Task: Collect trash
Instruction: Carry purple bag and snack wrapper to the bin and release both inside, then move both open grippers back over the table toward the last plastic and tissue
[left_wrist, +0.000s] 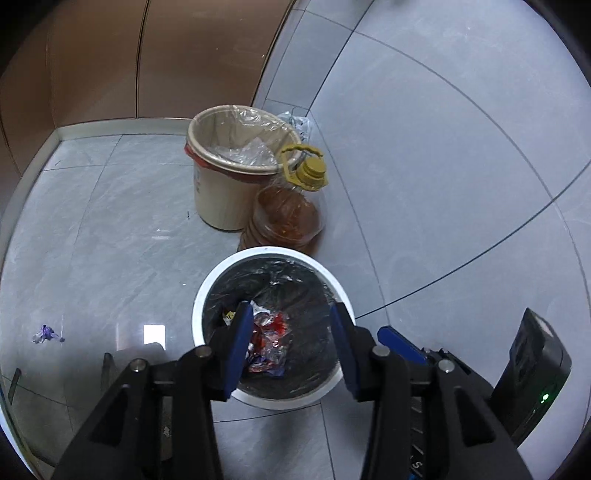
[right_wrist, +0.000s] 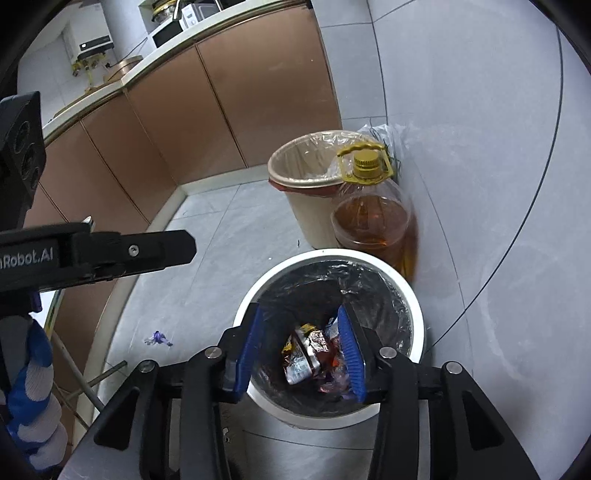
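Hovered over white bin (left_wrist: 271, 400), both sets of jaws spread, gripping nothing. Crumpled wrappers (right_wrist: 310, 354) already inside black liner, lower centre. Purple scrap (left_wrist: 46, 333) on floor, lower left, probably left to collect.

Tiled floor (left_wrist: 424, 155): 2 bins, oil jug (left_wrist: 288, 214)

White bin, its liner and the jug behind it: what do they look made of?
White bin: probably plastic, going by its smooth, slightly glossy rim. Liner: thin black plastic film, crinkled with shiny creases. Jug: clear plastic, amber liquid visible through it, with an opaque yellow cap and handle.
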